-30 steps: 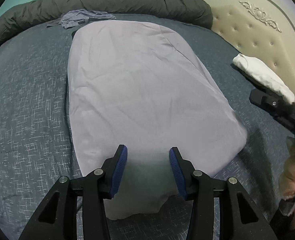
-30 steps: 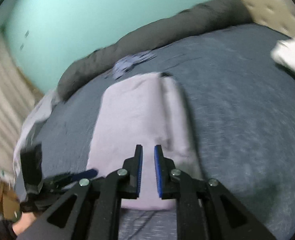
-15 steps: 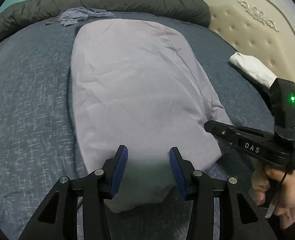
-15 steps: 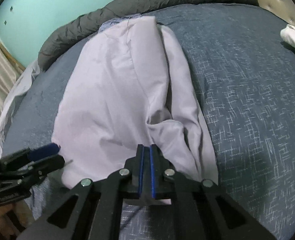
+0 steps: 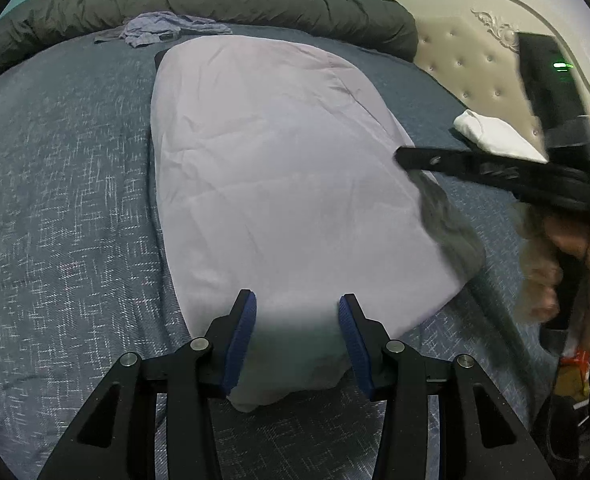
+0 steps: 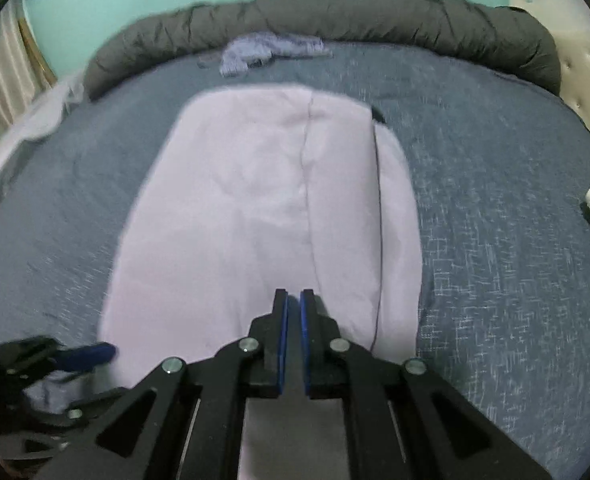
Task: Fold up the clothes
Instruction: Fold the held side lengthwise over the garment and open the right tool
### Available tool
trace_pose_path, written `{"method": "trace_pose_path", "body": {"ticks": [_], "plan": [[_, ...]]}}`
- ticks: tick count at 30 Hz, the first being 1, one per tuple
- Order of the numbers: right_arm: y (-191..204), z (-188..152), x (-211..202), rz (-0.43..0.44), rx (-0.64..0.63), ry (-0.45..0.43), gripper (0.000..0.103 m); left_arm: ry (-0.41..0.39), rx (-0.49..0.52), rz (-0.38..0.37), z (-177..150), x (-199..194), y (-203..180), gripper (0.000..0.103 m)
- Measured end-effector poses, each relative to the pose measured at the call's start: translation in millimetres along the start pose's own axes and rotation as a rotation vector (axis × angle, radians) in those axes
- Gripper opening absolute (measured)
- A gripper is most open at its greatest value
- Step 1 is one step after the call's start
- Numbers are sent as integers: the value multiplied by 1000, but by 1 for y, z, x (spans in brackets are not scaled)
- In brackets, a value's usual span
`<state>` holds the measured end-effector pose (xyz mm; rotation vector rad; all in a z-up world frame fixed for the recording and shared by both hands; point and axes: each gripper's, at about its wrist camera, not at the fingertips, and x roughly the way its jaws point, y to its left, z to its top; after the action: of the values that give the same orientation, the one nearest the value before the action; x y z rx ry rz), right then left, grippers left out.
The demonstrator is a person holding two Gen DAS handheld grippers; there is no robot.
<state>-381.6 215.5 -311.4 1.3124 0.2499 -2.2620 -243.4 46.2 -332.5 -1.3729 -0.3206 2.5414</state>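
We found the pale lilac thin-fabric garment (image 5: 279,184) lying flat on the blue-grey bedspread (image 5: 63,200): light, limp, likely slippery; best pinched at near-hem corners. Left gripper (image 5: 297,336) stood spread, empty; right gripper (image 6: 293,344) pressed together, empty.

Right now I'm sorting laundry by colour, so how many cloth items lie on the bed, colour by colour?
Lavender: 1, the lavender garment spread in the middle.
Blue-grey: 1, the crumpled blue-grey garment by the dark rolled duvet.
White: 1, the folded white cloth near the headboard.
Total: 3
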Motion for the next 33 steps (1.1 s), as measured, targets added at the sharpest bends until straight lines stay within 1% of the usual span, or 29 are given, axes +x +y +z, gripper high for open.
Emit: {"method": "trace_pose_path", "body": {"ticks": [3, 8, 11, 13, 16, 19, 21, 24, 26, 29, 33], "plan": [[-4, -5, 16, -1, 7, 31, 3, 3, 0, -4, 0, 2, 0, 48], [-6, -7, 32, -9, 1, 60, 3, 11, -10, -14, 0, 6, 0, 48], [-5, -4, 28, -17, -7, 70, 3, 14, -10, -13, 2, 7, -2, 48], [-5, 5, 15, -13, -15, 52, 3, 13, -9, -11, 2, 6, -2, 48], [-6, 28, -10, -43, -27, -17, 3, 14, -7, -8, 3, 7, -3, 48], [0, 54, -13, -61, -74, -23, 3, 15, -2, -1, 2, 7, -6, 48], [-1, 69, 0, -66, -92, -2, 3, 15, -5, -5, 3, 7, -6, 48], [6, 68, 16, -78, -95, 34, 3, 18, -10, -11, 3, 7, -6, 48], [8, 70, 32, -101, -110, 66, 3, 20, -11, -15, 4, 7, -7, 48], [2, 70, 52, -106, -98, 108, 3, 22, -11, -20, 4, 8, -8, 48], [6, 73, 58, -120, -113, 110, 3, 30, -9, -22, 6, 9, -10, 48]]}}
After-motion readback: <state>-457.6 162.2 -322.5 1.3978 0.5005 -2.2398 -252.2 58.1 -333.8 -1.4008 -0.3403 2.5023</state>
